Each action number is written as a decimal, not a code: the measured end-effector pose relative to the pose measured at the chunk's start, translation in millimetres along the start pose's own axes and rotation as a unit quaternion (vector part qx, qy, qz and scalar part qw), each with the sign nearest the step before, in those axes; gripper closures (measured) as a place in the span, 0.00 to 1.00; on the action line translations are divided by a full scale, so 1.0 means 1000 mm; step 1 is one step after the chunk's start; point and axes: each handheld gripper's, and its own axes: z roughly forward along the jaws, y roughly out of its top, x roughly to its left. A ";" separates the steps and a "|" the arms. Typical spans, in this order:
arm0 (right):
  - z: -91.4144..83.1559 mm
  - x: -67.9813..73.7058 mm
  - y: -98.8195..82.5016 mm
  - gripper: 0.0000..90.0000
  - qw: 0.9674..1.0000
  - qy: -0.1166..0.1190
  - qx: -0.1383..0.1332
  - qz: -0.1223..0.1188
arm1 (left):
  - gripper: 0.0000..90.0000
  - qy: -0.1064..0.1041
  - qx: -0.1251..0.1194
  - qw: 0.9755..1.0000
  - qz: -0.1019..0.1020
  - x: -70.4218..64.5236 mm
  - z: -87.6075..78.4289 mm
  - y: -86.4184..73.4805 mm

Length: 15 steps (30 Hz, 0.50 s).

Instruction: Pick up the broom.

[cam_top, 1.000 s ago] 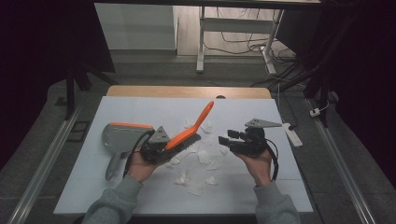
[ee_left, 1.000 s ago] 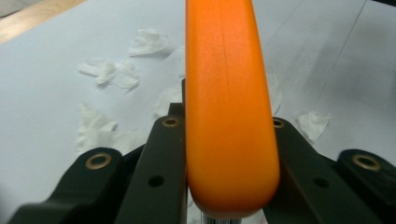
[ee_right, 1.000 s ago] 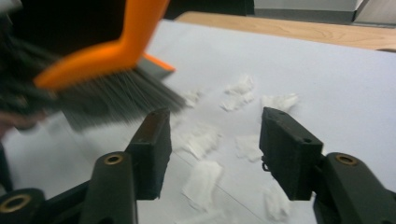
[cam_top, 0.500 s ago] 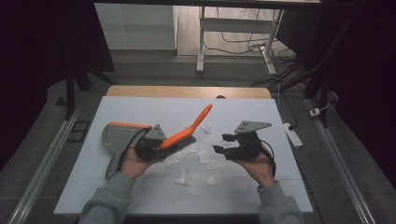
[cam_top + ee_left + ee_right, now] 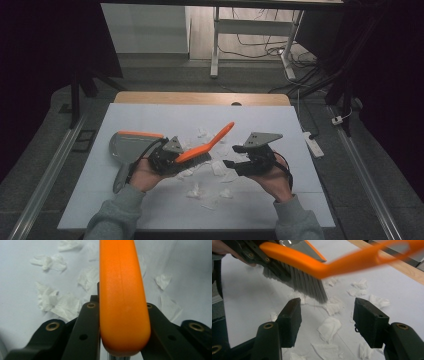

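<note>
While the brush point(image 5: 202, 149) is clamped at its orange back by the left gripper point(image 5: 167, 159), bristles down among the paper scraps point(image 5: 210, 192) on the white table point(image 5: 280, 125), the right gripper point(image 5: 235, 162) is held apart from it, jaws spread with nothing between them, having just been opened wider. The dustpan point(image 5: 127, 147) lies just left of the left hand. A firmer sweep is probably obtained if the handle is taken first; scraps should be drawn toward the pan with low, short strokes.
</note>
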 end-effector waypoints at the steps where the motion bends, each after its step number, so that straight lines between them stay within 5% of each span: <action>1: 0.001 0.002 0.001 0.44 1.000 0.003 0.001 -0.004 | 0.88 -0.002 0.006 1.000 0.005 -0.001 0.001 0.001; 15: 0.012 0.019 0.009 0.43 0.997 0.002 0.037 -0.067 | 0.88 -0.013 0.061 0.996 0.065 -0.022 0.022 0.015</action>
